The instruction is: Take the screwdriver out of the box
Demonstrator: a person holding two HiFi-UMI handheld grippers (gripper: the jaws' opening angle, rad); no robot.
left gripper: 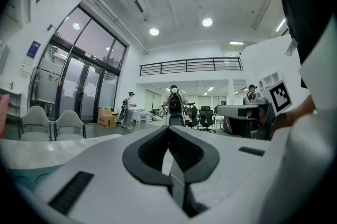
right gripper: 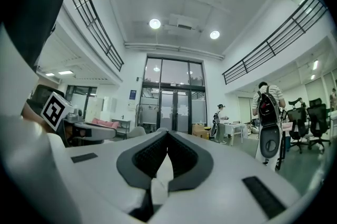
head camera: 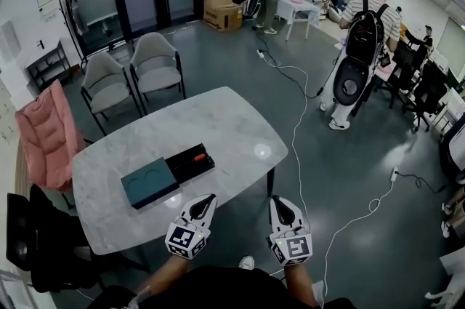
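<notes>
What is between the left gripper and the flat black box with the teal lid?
Nothing. In the head view, only bare white marble table lies between the left gripper and the flat black box with its teal lid.

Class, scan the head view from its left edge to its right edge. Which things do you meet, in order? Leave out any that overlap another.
pink padded chair → teal box → screwdriver → right gripper → person with a backpack. The left gripper is left out because it overlaps the screwdriver.
</notes>
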